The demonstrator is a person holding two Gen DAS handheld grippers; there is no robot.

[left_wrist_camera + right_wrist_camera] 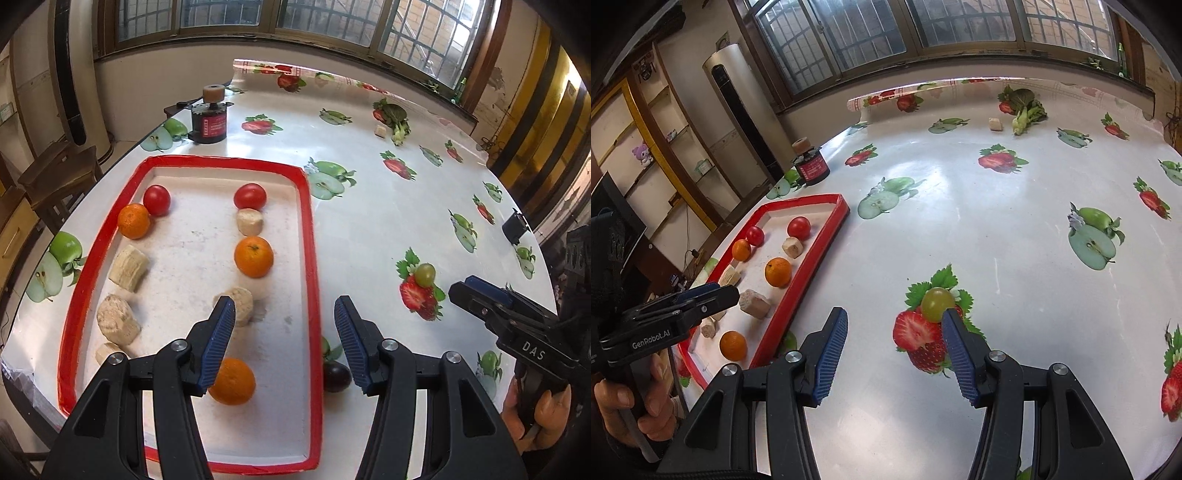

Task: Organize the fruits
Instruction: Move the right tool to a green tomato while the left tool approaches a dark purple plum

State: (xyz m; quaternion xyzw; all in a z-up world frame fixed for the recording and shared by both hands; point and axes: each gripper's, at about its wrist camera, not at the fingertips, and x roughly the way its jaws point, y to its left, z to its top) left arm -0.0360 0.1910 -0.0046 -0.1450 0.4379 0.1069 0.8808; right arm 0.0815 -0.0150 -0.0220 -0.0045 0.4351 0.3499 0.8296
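Right wrist view: green grape (pixel 937 303) lying on tablecloth (pixel 960 229), well clear of red-rimmed tray (pixel 809 266) near left edge. Right gripper (pixel 894 350) angled down, jaws spread, empty, one pad beside grape. Left gripper (pixel 284 343) spread, empty, over tray's right rim.

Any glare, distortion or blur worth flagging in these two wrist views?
Left wrist view: strong fisheye bending of the red tray; window glare on the tablecloth; focus sharp. Right wrist view: wide glare patch mid-table; green grape crisp; dark corner vignetting in both.
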